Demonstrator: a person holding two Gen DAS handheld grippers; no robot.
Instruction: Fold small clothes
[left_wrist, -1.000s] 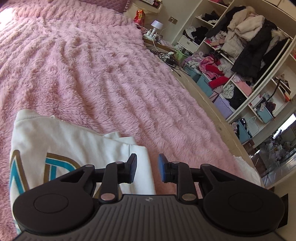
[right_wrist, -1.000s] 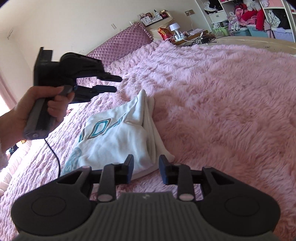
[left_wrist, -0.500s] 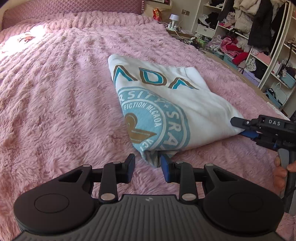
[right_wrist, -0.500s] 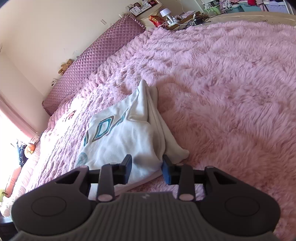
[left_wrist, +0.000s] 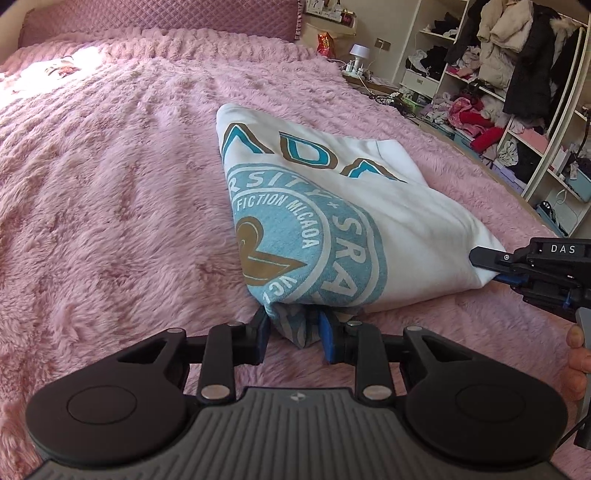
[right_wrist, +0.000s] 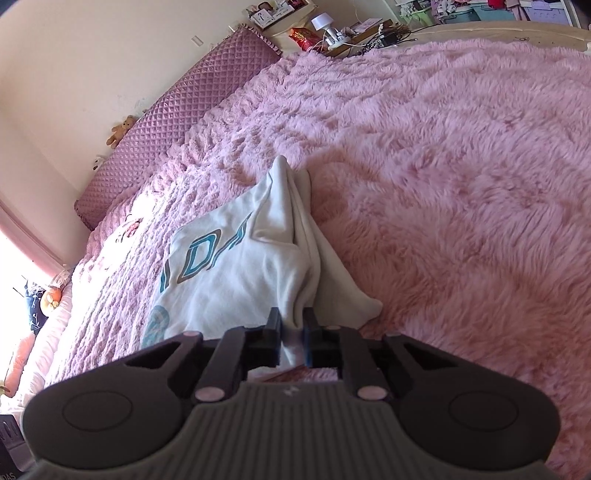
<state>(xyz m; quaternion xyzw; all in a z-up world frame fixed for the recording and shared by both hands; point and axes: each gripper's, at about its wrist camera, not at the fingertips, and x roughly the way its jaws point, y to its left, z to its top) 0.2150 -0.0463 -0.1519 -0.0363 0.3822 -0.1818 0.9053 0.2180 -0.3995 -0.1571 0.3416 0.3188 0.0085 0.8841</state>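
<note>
A white sweatshirt (left_wrist: 369, 206) with a round blue-and-gold crest and big teal letters lies folded on the fluffy pink blanket (left_wrist: 110, 184) that covers the bed. In the left wrist view it sits just past the middle, running from about eleven o'clock down to four o'clock. The left tool (left_wrist: 293, 334) is at the near corner of the sweatshirt, at six o'clock, and its jaws have just been closing; the bunched printed cloth sits between the blue pads and they pinch it. The right tool (right_wrist: 293, 341) has also just been closing, and its jaws are nearly pressed together on a thin fold of white fabric at another corner. From the left wrist view that same tool (left_wrist: 487, 264) shows at three o'clock, nipping the sweatshirt's right-hand corner, with a hand (left_wrist: 578, 354) on its grip below. The cloth between the two corners lifts slightly off the blanket. A quilted mauve headboard (right_wrist: 166, 122) stands at ten o'clock in the right wrist view, and open wardrobe shelves (left_wrist: 517, 92) crammed with clothes fill two o'clock in the left one.
</note>
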